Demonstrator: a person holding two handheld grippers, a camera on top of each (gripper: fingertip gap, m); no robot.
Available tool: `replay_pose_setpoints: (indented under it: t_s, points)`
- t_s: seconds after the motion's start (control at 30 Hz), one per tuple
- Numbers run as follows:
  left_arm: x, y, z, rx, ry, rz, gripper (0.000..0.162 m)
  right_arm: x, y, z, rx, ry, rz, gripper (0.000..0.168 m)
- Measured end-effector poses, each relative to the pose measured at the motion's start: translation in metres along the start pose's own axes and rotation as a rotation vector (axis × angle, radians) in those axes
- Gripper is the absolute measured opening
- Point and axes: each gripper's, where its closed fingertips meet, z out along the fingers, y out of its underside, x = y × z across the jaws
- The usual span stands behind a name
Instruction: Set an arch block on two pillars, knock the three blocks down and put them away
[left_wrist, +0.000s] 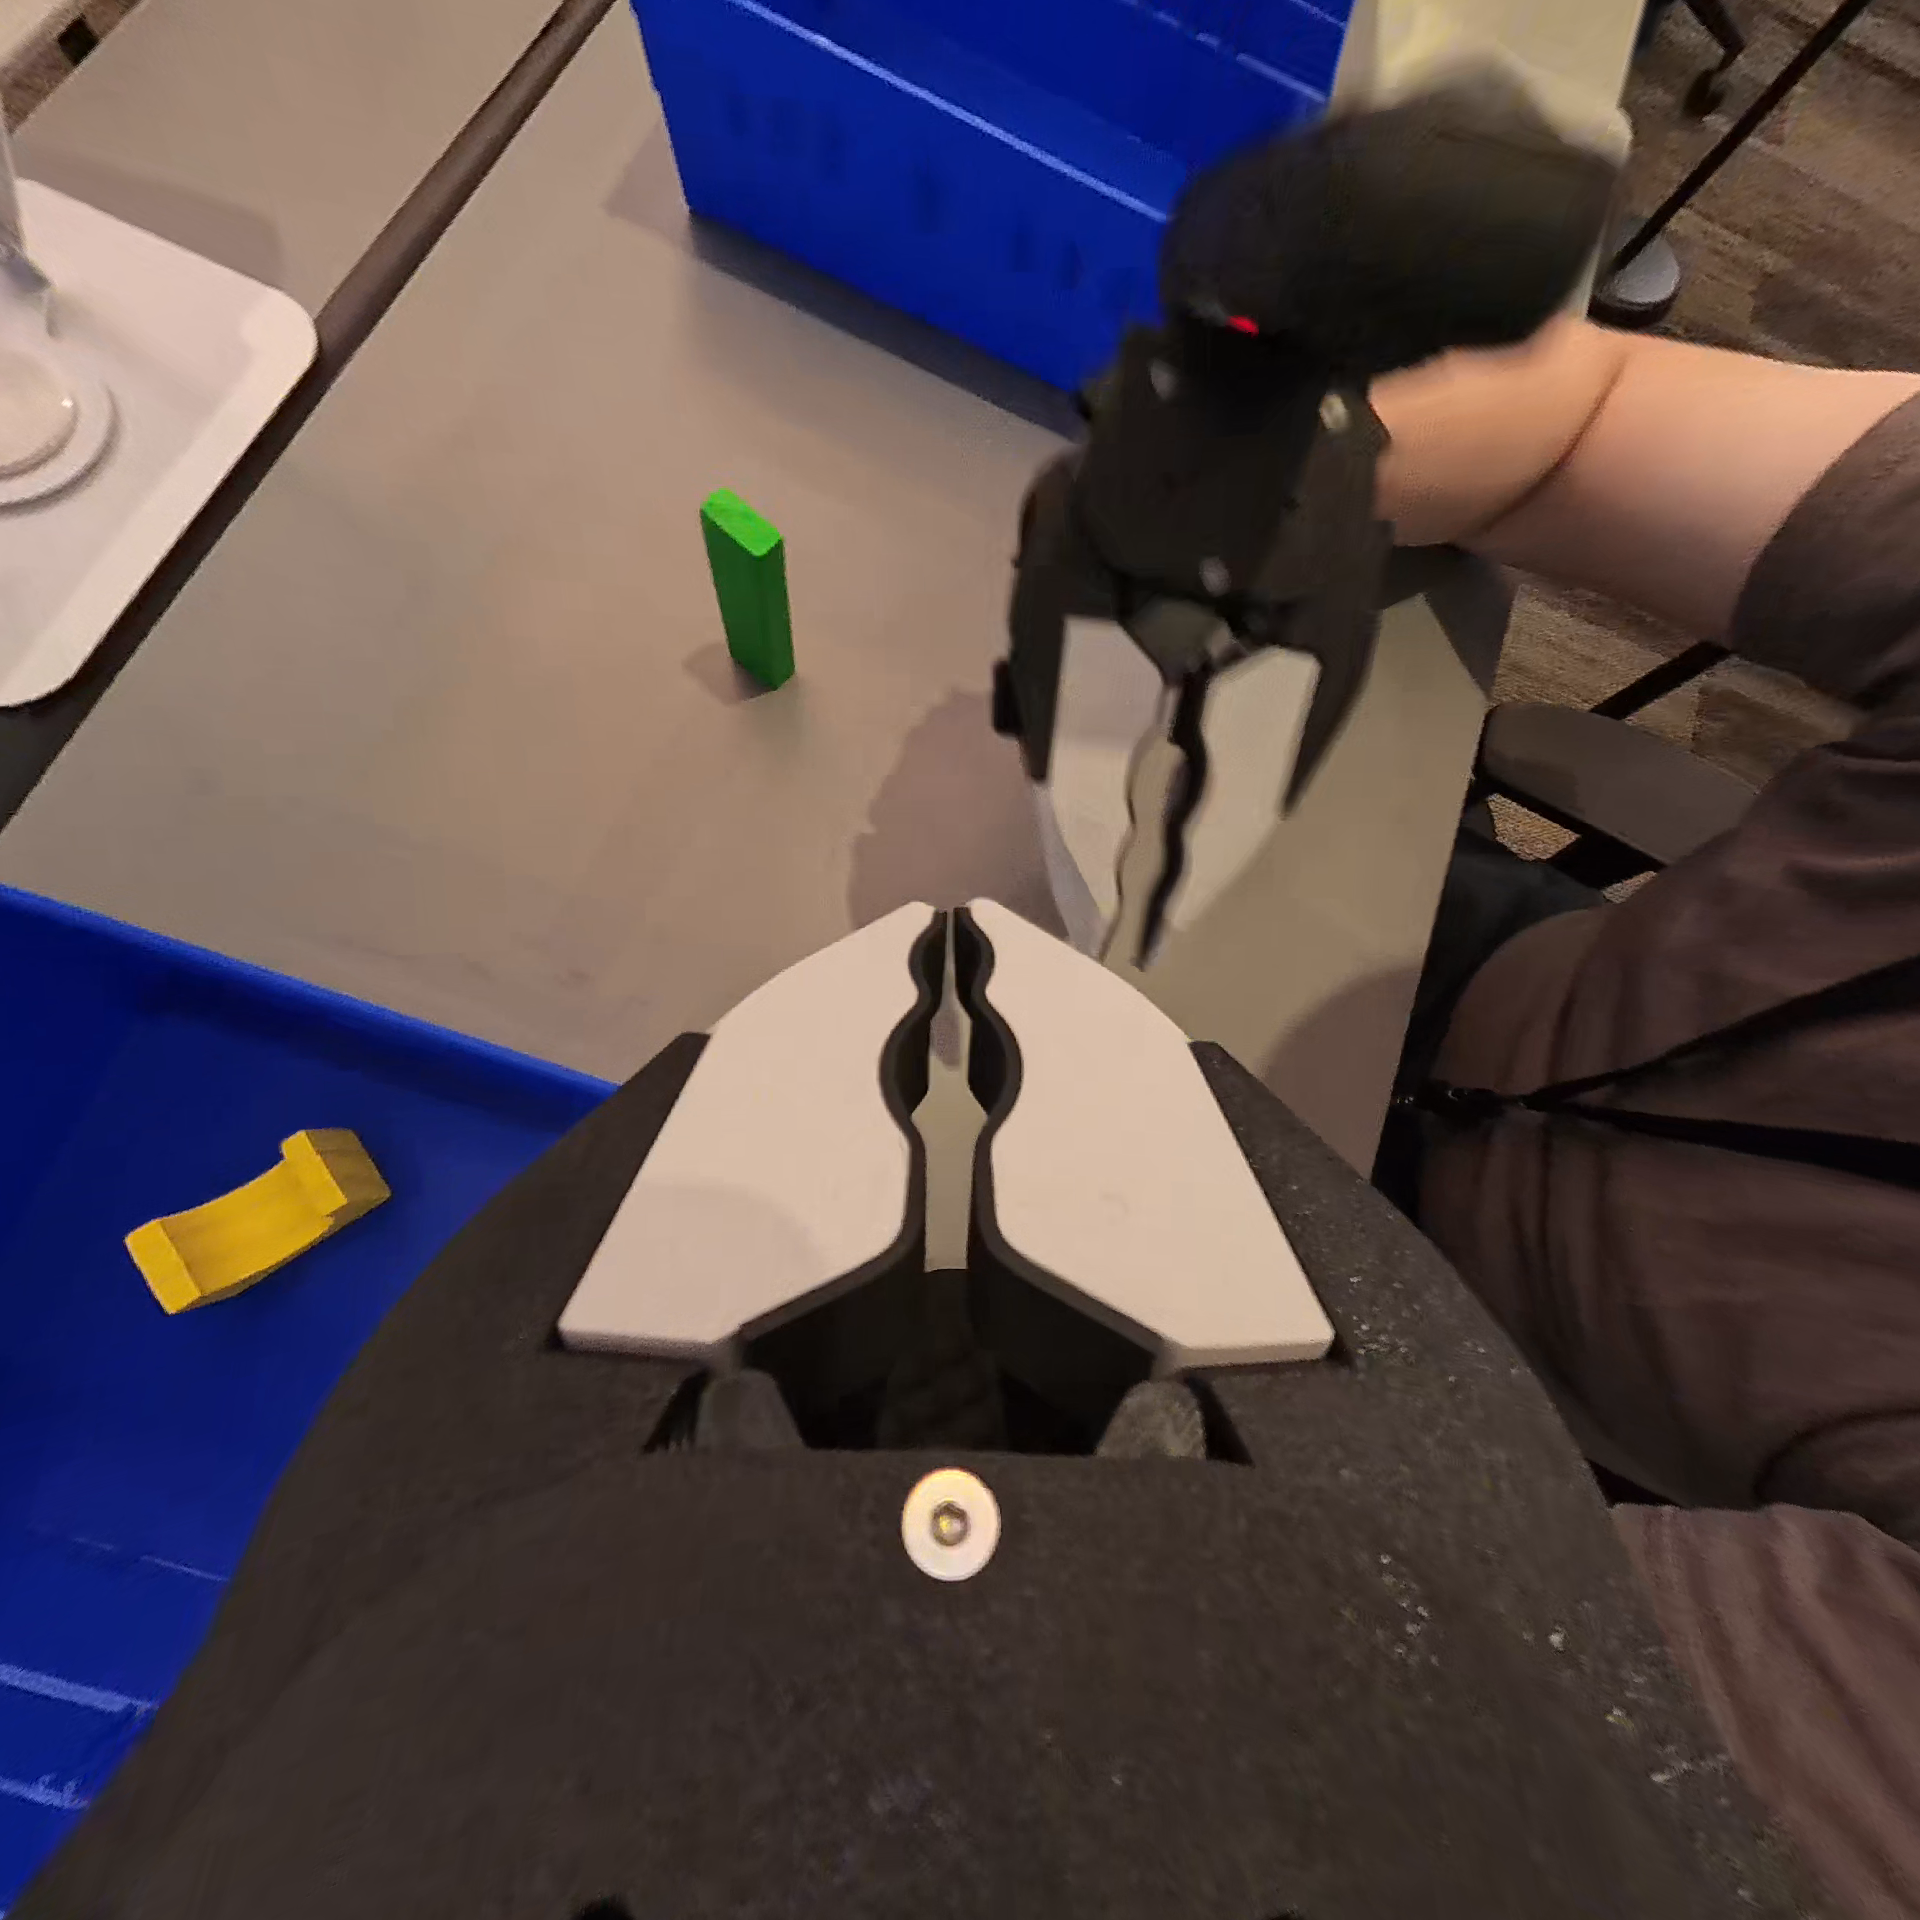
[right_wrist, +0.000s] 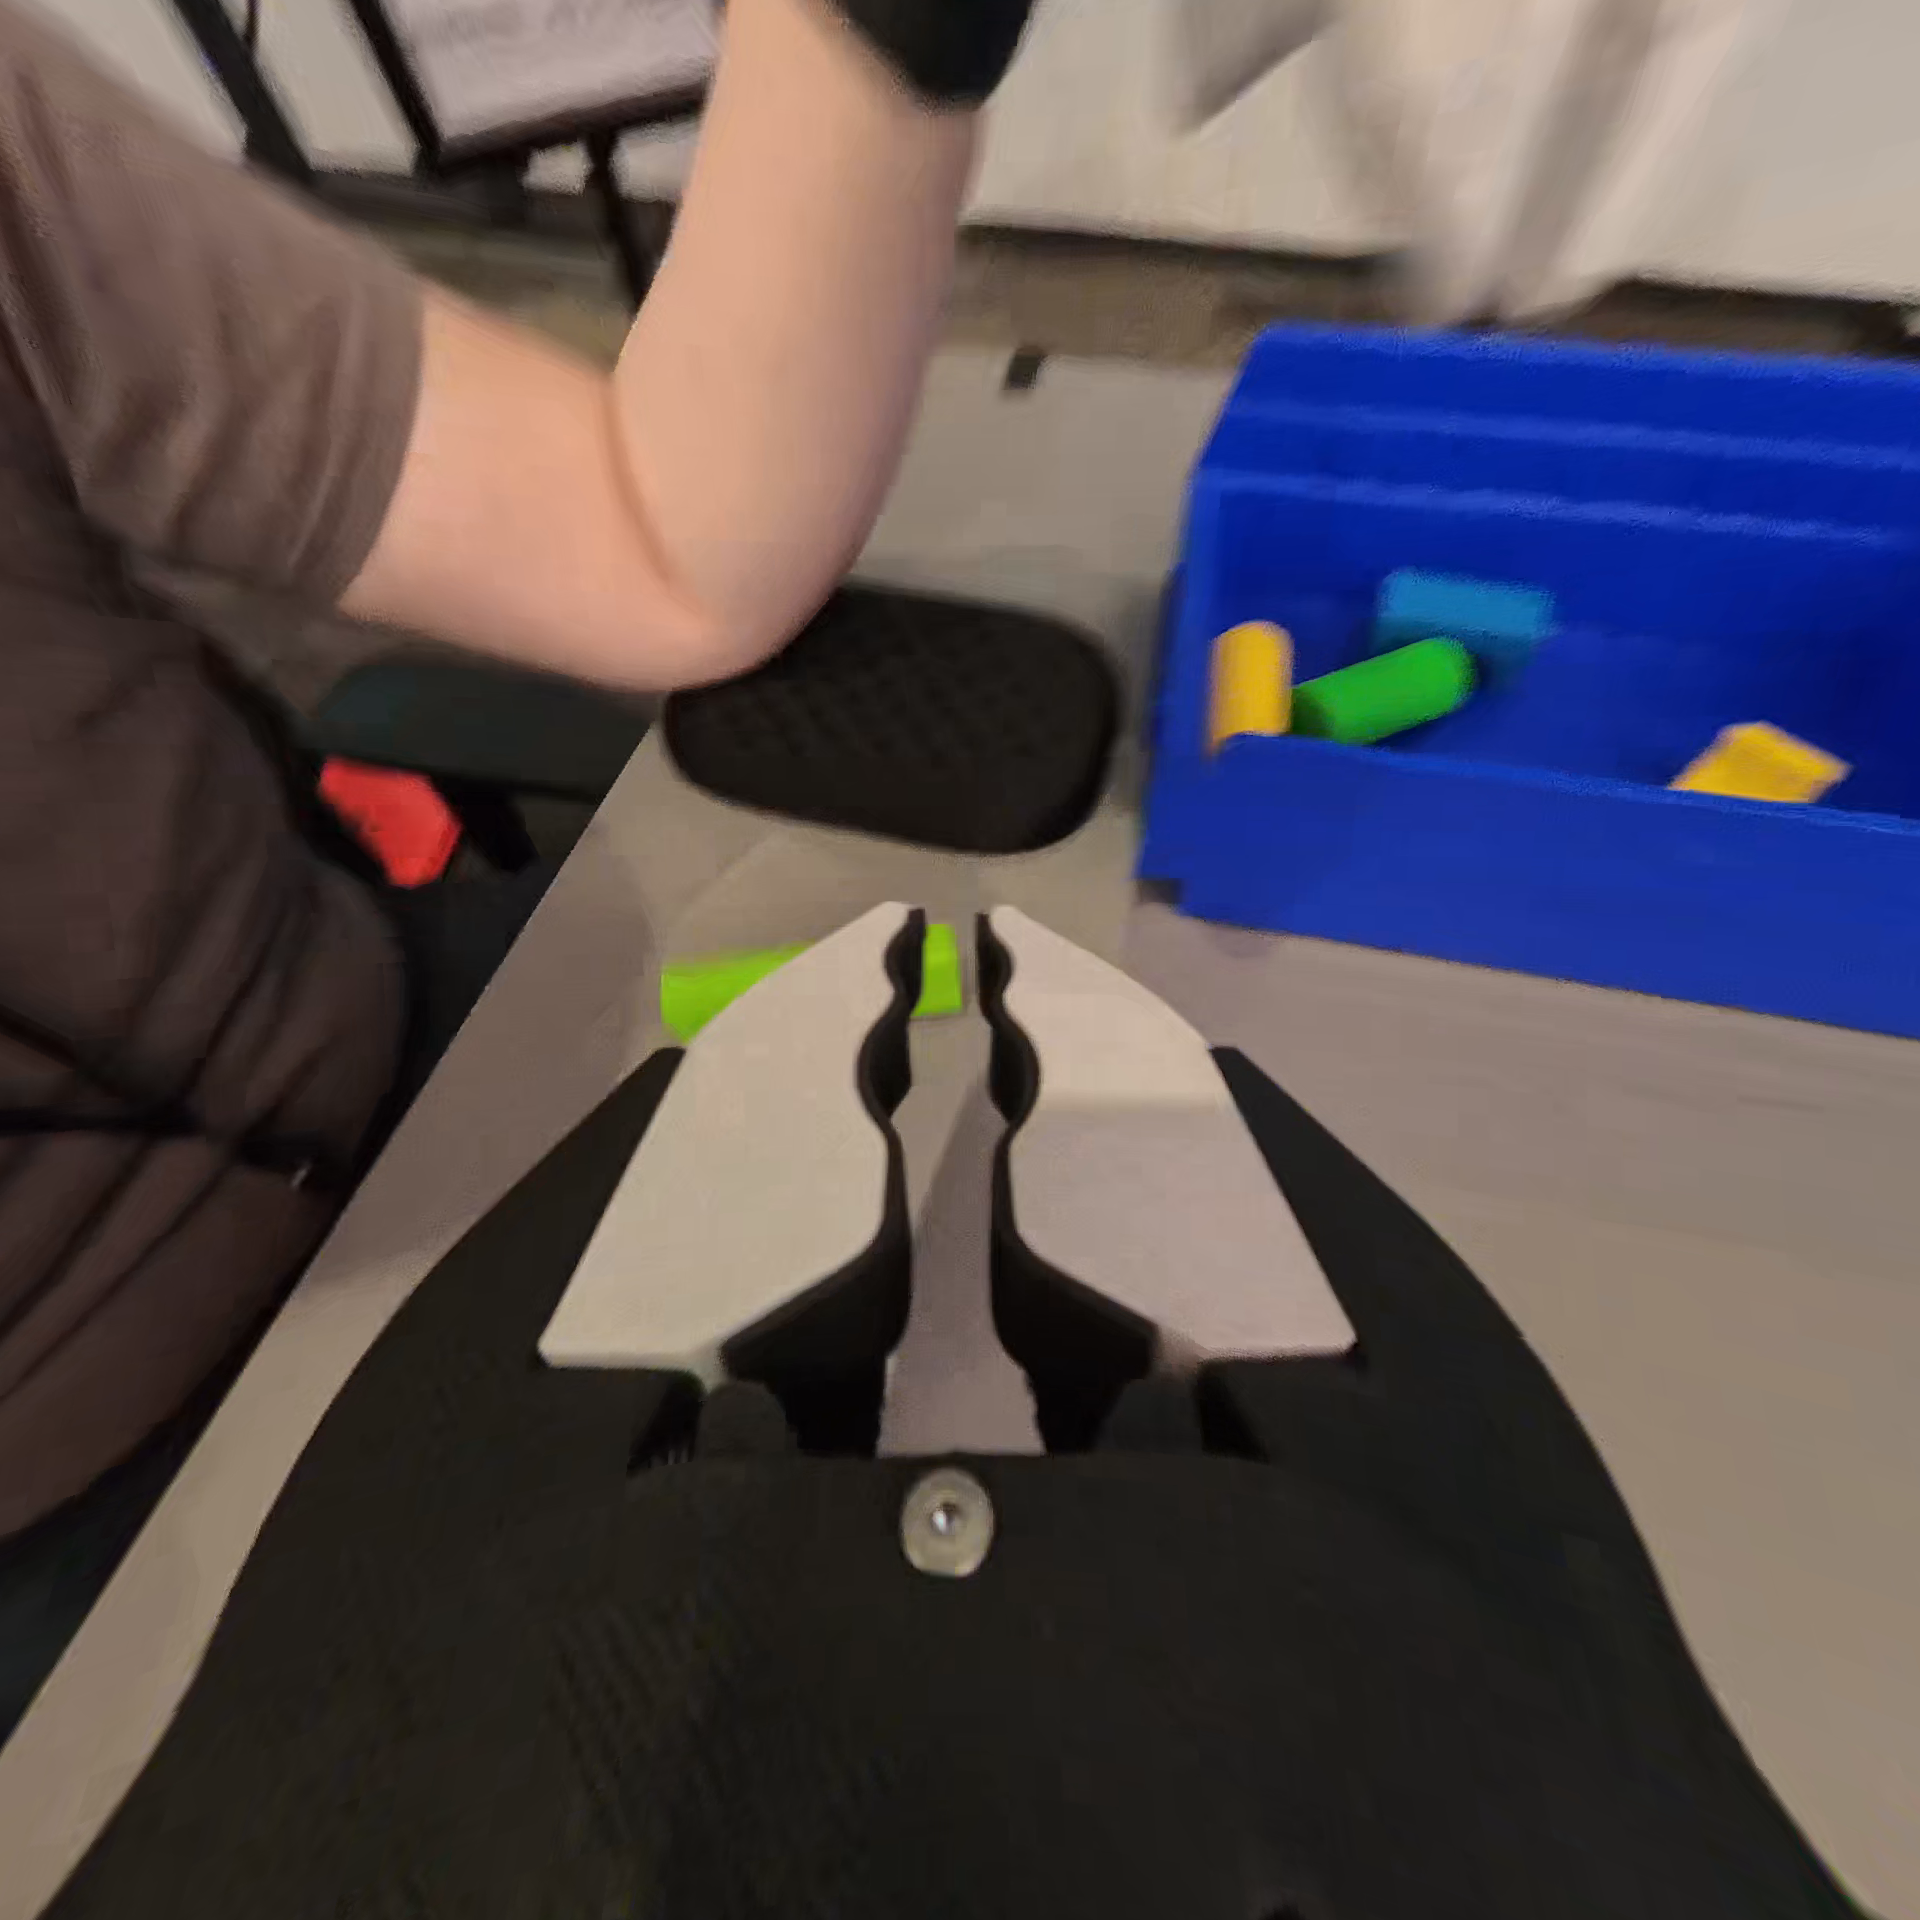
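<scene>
In the left wrist view my left gripper (left_wrist: 951, 914) is shut with nothing between its pads, held above the grey table (left_wrist: 468, 779). A green pillar block (left_wrist: 748, 592) stands upright on the table ahead of it. A yellow arch block (left_wrist: 255, 1221) lies in a blue bin (left_wrist: 104, 1039) at the lower left. My right gripper (left_wrist: 1138, 935) hangs to the right, tips down and empty. In the right wrist view my right gripper (right_wrist: 948, 920) has its fingers narrowly apart with nothing between them. A second green block (right_wrist: 717, 987) lies flat on the table beyond its left fingertip.
A second blue bin (right_wrist: 1507, 894) holds yellow and green cylinders and other blocks; it also shows in the left wrist view (left_wrist: 935, 156). A white tray (left_wrist: 187, 343) with a glass sits at the left. A black chair armrest (right_wrist: 894, 717) and the person's arm are near the table edge. There is about 10 centimeters between the tips of the two grippers.
</scene>
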Motion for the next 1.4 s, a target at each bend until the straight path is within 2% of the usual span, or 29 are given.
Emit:
replay_pose_setpoints:
  t_s: [0.03,0.1,0.17,0.23,0.3,0.4,0.53,0.7,0.83,0.93,1.07,1.13,1.23,1.3,1.4]
  points:
    - [-0.003,0.001,0.001,-0.003,-0.008,-0.011,0.003,-0.008,0.011,0.011,-0.073,-0.019,-0.034,0.020]
    - [-0.009,0.002,0.001,-0.009,-0.023,-0.033,0.008,-0.022,0.035,0.031,-0.221,-0.037,-0.089,0.025]
    - [-0.010,0.003,0.000,-0.007,-0.023,-0.036,0.008,-0.049,0.049,0.051,-0.291,-0.134,-0.122,0.032]
    - [-0.012,0.003,-0.004,0.004,-0.030,-0.031,0.009,-0.074,0.053,0.073,-0.265,-0.198,-0.204,0.033]
    - [-0.015,0.004,-0.011,0.018,-0.041,-0.033,0.011,-0.079,0.059,0.088,-0.255,-0.171,-0.316,0.034]
    - [-0.019,0.005,-0.026,0.065,-0.060,-0.045,0.011,-0.079,0.054,0.094,-0.174,-0.156,-0.420,0.038]
    - [-0.024,0.000,-0.052,0.182,-0.073,-0.062,0.011,-0.084,0.038,0.099,-0.143,-0.282,-0.590,0.041]
    - [-0.017,-0.015,-0.083,0.366,-0.037,-0.030,0.016,-0.081,0.039,0.125,-0.380,-0.474,-0.799,0.042]
    - [-0.011,-0.025,-0.108,0.502,-0.070,0.064,0.032,-0.081,0.062,0.136,-0.642,-0.619,-0.876,0.042]
    - [-0.007,-0.025,-0.118,0.575,-0.104,0.122,0.046,-0.078,0.071,0.139,-0.769,-0.655,-0.833,0.036]
    - [-0.006,-0.021,-0.114,0.569,-0.161,0.185,0.066,-0.070,0.076,0.122,-0.885,-0.577,-0.712,0.034]
    - [-0.004,-0.021,-0.112,0.556,-0.166,0.189,0.069,-0.063,0.071,0.102,-0.831,-0.483,-0.671,0.034]
    - [0.000,-0.027,-0.117,0.602,-0.146,0.191,0.066,-0.047,0.042,0.055,-0.603,-0.287,-0.521,0.033]
    - [-0.002,-0.031,-0.120,0.635,-0.146,0.173,0.066,-0.033,0.010,0.010,-0.328,-0.130,-0.410,0.033]
    - [-0.005,-0.036,-0.115,0.646,-0.123,0.142,0.067,0.001,-0.036,-0.075,0.169,0.172,-0.298,0.033]
